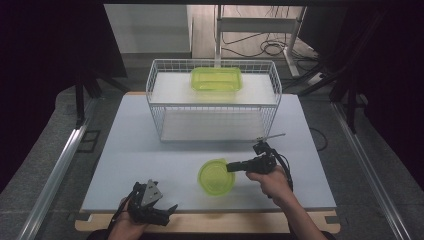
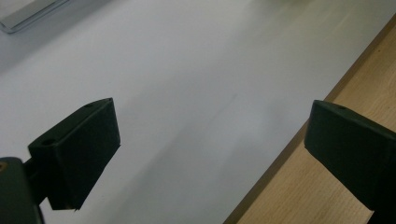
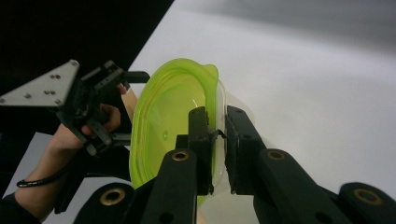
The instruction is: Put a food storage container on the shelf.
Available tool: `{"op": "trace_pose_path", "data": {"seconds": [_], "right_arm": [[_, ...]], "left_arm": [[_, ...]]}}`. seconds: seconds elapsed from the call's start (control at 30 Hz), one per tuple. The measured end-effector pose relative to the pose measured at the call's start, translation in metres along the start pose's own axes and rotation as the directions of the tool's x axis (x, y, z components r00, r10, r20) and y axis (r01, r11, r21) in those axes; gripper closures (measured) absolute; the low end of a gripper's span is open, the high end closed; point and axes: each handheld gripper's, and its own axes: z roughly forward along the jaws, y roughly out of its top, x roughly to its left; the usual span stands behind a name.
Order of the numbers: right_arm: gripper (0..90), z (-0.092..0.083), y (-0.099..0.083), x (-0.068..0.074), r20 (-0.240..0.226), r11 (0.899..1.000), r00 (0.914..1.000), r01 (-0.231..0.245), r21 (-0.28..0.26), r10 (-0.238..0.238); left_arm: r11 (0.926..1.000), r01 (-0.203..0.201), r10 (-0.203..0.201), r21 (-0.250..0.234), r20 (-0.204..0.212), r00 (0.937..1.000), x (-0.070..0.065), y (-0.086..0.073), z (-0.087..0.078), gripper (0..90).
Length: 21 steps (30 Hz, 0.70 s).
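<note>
The right gripper (image 1: 231,166) points left across the table (image 1: 150,150), its hand (image 1: 272,181) behind it and the forearm entering from the bottom edge. Its jaws are clenched on the rim of the green bowl (image 1: 216,176), which sits on the table near the front edge, in front of the wire rack (image 1: 155,90). A green tray (image 1: 216,79) lies on the rack's top shelf. The left gripper (image 1: 167,210) is held low at the table's front edge, jaws released and spread wide, grasping nothing.
</note>
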Motion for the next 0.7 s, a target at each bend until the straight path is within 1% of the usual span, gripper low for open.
{"op": "trace_pose_path", "data": {"seconds": [0.4, 0.5, 0.7], "right_arm": [[81.6, -0.018, 0.017, 0.013, -0.019, 0.997, 0.9996, 0.018, -0.073, -0.020], [81.5, -0.024, 0.024, 0.017, -0.024, 0.995, 0.9992, 0.031, -0.099, -0.033], [81.6, -0.035, 0.037, 0.024, -0.022, 0.989, 0.9988, 0.041, -0.142, -0.045]], "left_arm": [[1.0000, 0.001, -0.001, 0.000, 0.001, 1.0000, 0.000, 0.000, 0.000, 3.4], [1.0000, 0.000, 0.000, 0.001, 0.001, 1.0000, 0.000, 0.000, 0.000, 3.4], [1.0000, 0.002, -0.002, -0.002, 0.001, 1.0000, 0.000, 0.000, 0.000, 3.4]]}}
